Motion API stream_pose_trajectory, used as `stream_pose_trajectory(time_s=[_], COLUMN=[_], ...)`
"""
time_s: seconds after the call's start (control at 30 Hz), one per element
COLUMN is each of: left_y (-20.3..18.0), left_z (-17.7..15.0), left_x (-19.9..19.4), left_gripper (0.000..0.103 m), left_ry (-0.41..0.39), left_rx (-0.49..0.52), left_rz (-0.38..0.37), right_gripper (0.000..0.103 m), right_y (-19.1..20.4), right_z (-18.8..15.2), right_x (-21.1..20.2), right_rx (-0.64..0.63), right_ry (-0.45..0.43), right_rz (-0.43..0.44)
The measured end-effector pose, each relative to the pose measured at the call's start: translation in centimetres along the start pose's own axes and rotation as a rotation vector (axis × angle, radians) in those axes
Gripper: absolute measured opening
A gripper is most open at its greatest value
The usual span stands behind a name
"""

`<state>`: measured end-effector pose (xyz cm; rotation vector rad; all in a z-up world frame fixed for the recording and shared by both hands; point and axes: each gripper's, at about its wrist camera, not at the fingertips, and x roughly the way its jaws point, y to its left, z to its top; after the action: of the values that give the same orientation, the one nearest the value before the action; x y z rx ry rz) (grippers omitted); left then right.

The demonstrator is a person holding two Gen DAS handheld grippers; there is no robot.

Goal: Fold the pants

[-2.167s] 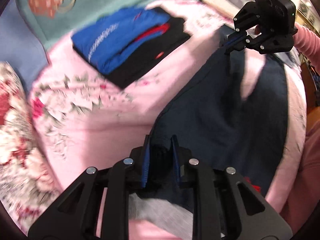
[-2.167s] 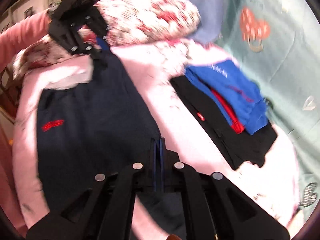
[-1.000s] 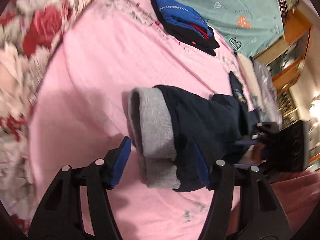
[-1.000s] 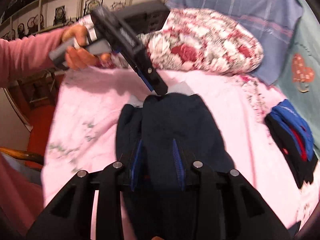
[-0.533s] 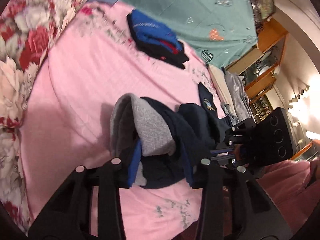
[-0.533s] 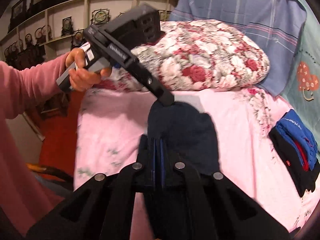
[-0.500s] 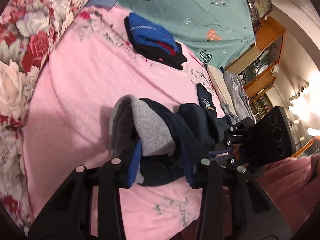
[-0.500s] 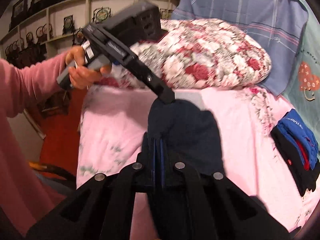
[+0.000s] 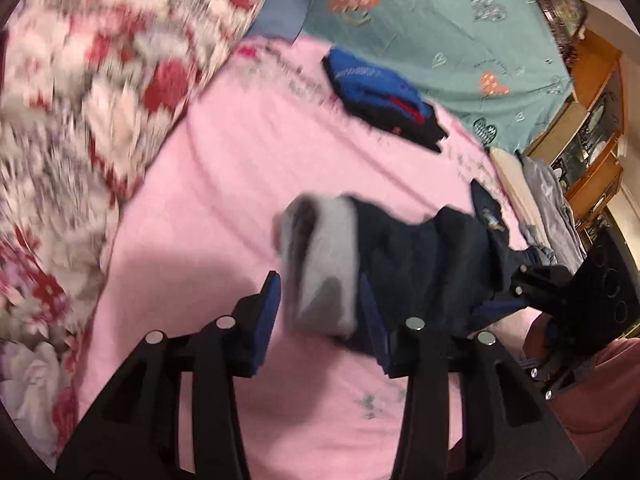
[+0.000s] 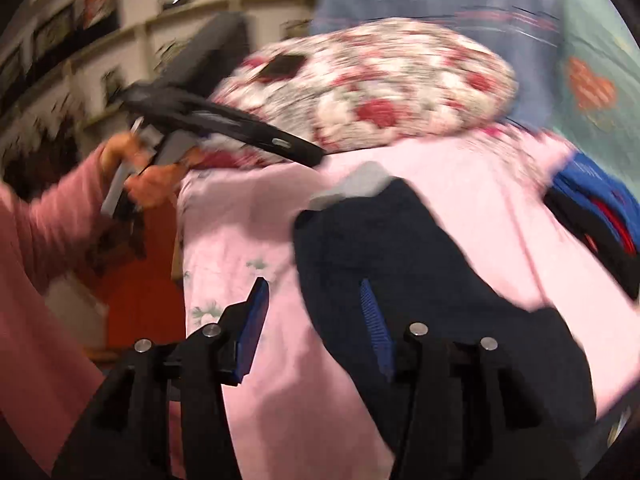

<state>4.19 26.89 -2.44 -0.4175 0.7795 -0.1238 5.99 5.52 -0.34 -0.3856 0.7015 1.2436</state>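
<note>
- A pink bedspread (image 9: 224,184) covers the bed.
- Navy pants (image 10: 404,264) lie bunched near the bed's middle (grey cuff (image 9: 324,264) showing).
- Left gripper (image 9: 320,312) spread wide around the cuff, gripping nothing.
- Right gripper (image 10: 316,320) likewise wide open, holding nothing.

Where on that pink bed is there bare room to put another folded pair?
Bare pink sheet lies between the floral pillow, the folded stack and the navy pants. It is crowded at the far edge beside the laundry pile.
</note>
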Motion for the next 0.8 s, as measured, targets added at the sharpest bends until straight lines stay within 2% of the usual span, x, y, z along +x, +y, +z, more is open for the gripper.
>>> stream_pose_trajectory(time_s=[0.03, 0.1, 0.2, 0.27, 0.3, 0.4, 0.5, 0.53, 0.63, 0.67, 0.73, 0.8], left_y=[-1.8, -5.1, -10.5, -14.2, -15.8, -20.2, -22.4, -23.1, -24.3, -24.2, -24.2, -23.5], left_z=[0.3, 0.4, 0.3, 0.0, -0.1, -1.0, -2.0, -2.2, -2.6, -2.8, -3.1, -3.4], left_x=[-0.7, -0.7, 2.3, 5.3, 7.1, 12.4, 16.4, 18.1, 20.0, 19.7, 19.6, 19.8], left_gripper=[0.062, 0.074, 0.080, 0.081, 0.080, 0.077, 0.069, 0.065, 0.059, 0.058, 0.044, 0.044], left_ry=[-0.033, -0.050, 0.013, 0.101, 0.152, 0.270, 0.375, 0.420, 0.456, 0.449, 0.468, 0.469], left_rx=[0.031, 0.089, 0.173, 0.205, 0.215, 0.249, 0.246, 0.232, 0.222, 0.228, 0.233, 0.223], left_rz=[-0.014, -0.066, -0.202, -0.314, -0.364, -0.443, -0.474, -0.472, -0.483, -0.496, -0.554, -0.569], right_gripper=[0.049, 0.049, 0.049, 0.049, 0.049, 0.049, 0.049, 0.049, 0.049, 0.049, 0.049, 0.049], right_y=[-1.2, -3.4, -7.7, -11.1, -12.3, -17.0, -21.5, -22.8, -28.0, -30.0, -33.4, -36.3], right_z=[-0.9, -2.4, -5.1, -6.8, -7.4, -9.4, -9.8, -9.9, -9.3, -9.1, -8.8, -8.5], right_x=[-1.3, -3.1, -6.5, -9.7, -10.8, -15.0, -17.2, -17.4, -16.4, -15.4, -12.9, -10.1], right_rx=[0.070, 0.189, 0.386, 0.531, 0.581, 0.772, 0.885, 0.910, 0.981, 1.006, 1.035, 1.065], right_ry=[-0.017, -0.030, -0.026, -0.028, -0.027, -0.065, -0.064, -0.060, -0.031, 0.003, 0.089, 0.180], right_rz=[-0.015, -0.053, -0.168, -0.266, -0.293, -0.384, -0.527, -0.549, -0.594, -0.632, -0.700, -0.759])
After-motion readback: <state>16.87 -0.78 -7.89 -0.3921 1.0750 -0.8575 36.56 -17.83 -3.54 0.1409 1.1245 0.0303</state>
